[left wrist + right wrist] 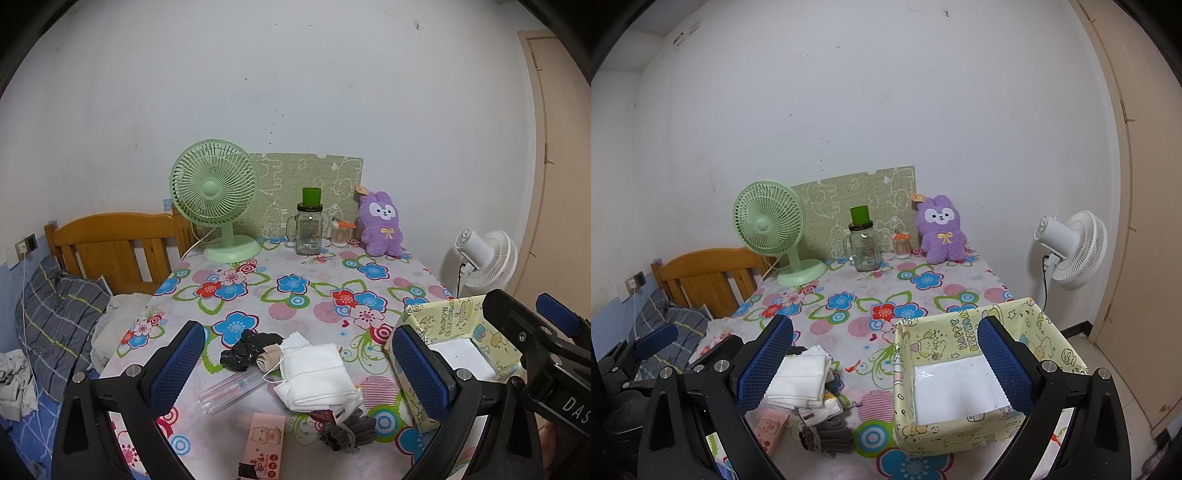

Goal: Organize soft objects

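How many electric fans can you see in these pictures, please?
2. A green desk fan stands at the far left of the table, beside the glass jar. A white fan stands on the floor, right of the table. Others may be out of view.

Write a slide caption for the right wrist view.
Open right hand-held gripper hovers above the empty yellow birthday-print box, folded white cloth lying beside it.

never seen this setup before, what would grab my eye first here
The loud floral tablecloth fills both views, with a mint-green desk fan and a purple plush bunny standing at its far edge against the wall. Nearer, a heap of white folded cloths lies left of an open yellow cartoon-print box, with both grippers open above them.
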`<state>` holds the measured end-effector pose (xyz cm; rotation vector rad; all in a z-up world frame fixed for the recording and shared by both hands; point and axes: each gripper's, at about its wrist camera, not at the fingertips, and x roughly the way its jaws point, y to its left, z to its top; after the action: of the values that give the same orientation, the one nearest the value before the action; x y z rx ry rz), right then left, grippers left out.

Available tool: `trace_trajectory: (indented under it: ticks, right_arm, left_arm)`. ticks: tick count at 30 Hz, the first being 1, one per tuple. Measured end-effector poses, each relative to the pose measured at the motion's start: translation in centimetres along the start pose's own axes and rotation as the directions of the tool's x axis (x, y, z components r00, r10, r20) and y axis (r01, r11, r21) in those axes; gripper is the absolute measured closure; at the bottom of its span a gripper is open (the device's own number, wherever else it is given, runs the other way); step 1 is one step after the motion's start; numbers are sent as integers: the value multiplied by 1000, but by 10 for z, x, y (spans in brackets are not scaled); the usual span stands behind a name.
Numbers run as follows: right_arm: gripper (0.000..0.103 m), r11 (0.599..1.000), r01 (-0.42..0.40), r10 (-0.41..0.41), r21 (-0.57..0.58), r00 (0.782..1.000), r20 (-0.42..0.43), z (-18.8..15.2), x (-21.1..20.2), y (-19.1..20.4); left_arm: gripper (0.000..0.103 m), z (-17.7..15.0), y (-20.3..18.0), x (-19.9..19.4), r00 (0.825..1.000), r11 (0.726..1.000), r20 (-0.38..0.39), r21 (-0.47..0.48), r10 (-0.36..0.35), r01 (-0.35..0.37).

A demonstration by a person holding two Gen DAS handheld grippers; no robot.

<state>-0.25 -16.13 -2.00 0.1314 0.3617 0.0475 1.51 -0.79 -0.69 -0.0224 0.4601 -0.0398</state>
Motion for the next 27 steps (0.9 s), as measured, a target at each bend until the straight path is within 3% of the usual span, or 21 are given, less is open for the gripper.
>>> trace_trajectory:
  ticks: [27]
  right_arm:
    - [2,1000,-2,2,1,1000,-1,1,0,2]
  left_arm:
    - [2,2,-4,0,1000,1000,3,2,1,-1]
